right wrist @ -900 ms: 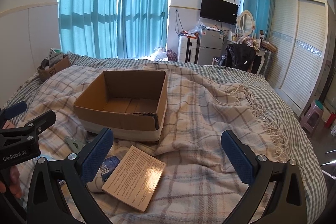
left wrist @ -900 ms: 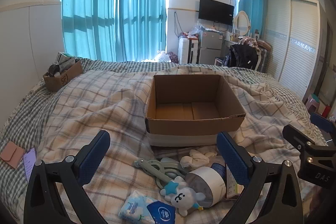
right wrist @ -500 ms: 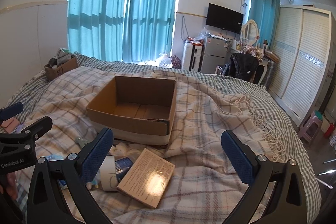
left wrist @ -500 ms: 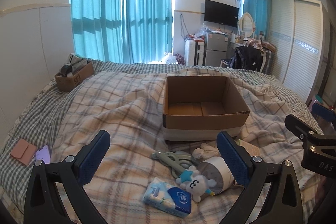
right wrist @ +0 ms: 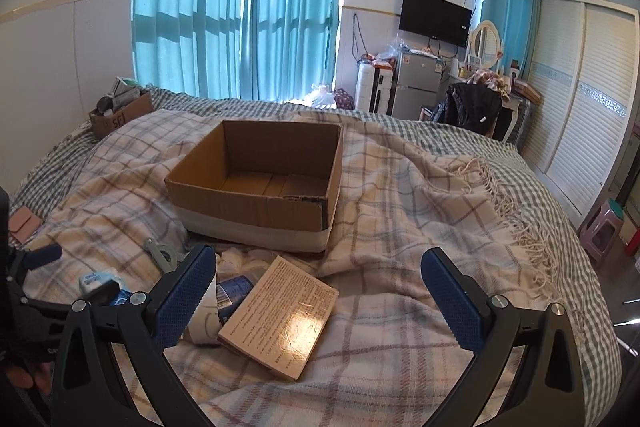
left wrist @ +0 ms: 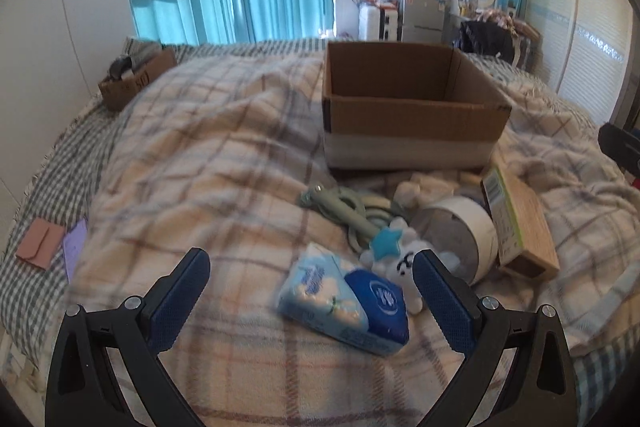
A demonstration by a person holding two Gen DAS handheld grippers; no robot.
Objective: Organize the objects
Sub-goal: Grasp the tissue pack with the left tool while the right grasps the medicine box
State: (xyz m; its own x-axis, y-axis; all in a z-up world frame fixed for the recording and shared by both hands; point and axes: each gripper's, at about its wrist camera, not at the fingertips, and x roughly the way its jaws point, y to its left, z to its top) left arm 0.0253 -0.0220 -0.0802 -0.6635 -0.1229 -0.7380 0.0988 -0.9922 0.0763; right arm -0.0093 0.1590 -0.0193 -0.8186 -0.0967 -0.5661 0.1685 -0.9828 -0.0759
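Note:
An open cardboard box (left wrist: pixel 412 107) (right wrist: pixel 256 195) stands empty on the plaid blanket. In front of it lies a heap: a blue tissue pack (left wrist: pixel 344 301), a white plush toy with a blue star (left wrist: pixel 400 255), a white tape roll (left wrist: pixel 456 237), a green cord bundle (left wrist: pixel 344 205) and a flat tan box (left wrist: pixel 520 223) (right wrist: pixel 280 319). My left gripper (left wrist: pixel 312 301) hangs open just above the tissue pack, nothing between its pads. My right gripper (right wrist: pixel 320 291) is open above the tan box, holding nothing.
A small carton of odds and ends (left wrist: pixel 136 79) (right wrist: pixel 120 109) sits at the bed's far left corner. A pink wallet (left wrist: pixel 40 243) and a purple card (left wrist: pixel 76 247) lie at the left edge. Wardrobe (right wrist: pixel 580 99), fridge (right wrist: pixel 416 87) and stool (right wrist: pixel 604 231) stand beyond the bed.
The left gripper has tilted down and come closer to the heap, so the tissue pack now lies between its fingers. The right view has shifted slightly; both grippers stay open.

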